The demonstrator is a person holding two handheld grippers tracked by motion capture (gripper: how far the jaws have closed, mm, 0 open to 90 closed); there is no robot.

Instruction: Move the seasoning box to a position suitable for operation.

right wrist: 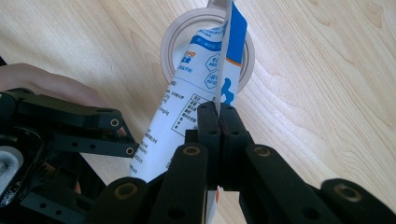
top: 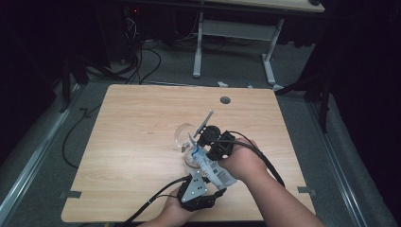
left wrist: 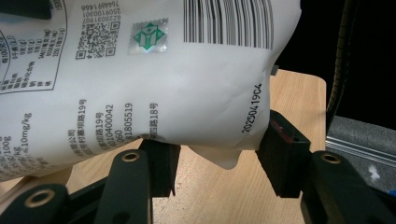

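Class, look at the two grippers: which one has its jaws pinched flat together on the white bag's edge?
The right gripper: its jaws clamp the bag edge above the glass. The left gripper holds the bag's bulging bottom, jaws apart.

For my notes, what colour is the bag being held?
White bag with blue panel, clearest in right gripper view.

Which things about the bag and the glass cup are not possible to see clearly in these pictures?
- Cup contents: in the right gripper view the bag covers the mouth.
- Bag's open end: too small in the high view; in the right gripper view it runs off the top edge.
- Left gripper grip: in its own view the bag sits between the jaws, but contact on the right pad is unclear.
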